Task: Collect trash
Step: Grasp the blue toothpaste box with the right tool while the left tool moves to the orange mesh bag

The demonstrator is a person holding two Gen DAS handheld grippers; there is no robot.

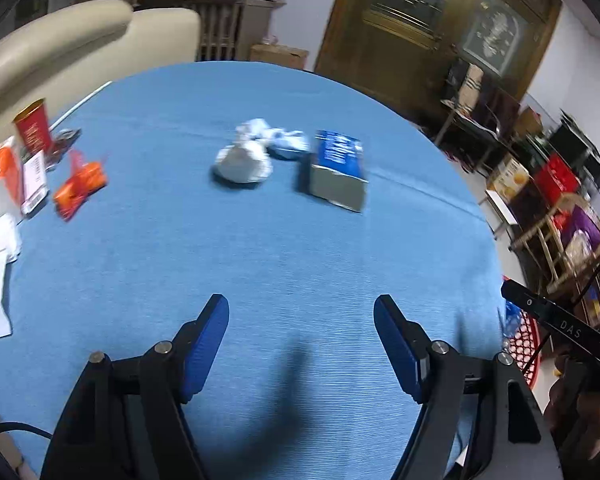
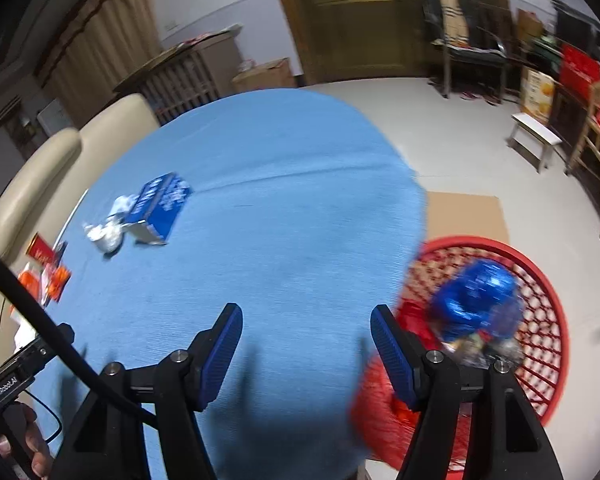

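A round table with a blue cloth (image 1: 260,272) carries trash. A blue carton (image 1: 338,168) lies on its side beside crumpled white paper (image 1: 246,160); both also show in the right wrist view, the carton (image 2: 160,210) and the paper (image 2: 106,236). An orange wrapper (image 1: 80,188) and a red cup (image 1: 32,128) lie at the left. My left gripper (image 1: 300,320) is open and empty over the near cloth. My right gripper (image 2: 306,328) is open and empty at the table's right edge. A red mesh basket (image 2: 540,320) on the floor holds a blue crumpled wrapper (image 2: 476,300).
White papers and an orange-white box (image 1: 0,172) sit at the table's left edge. A beige sofa (image 1: 60,40) stands behind the table. A flat cardboard sheet (image 2: 464,216) lies on the floor by the basket. Chairs, boxes and a small bench (image 2: 536,136) line the right wall.
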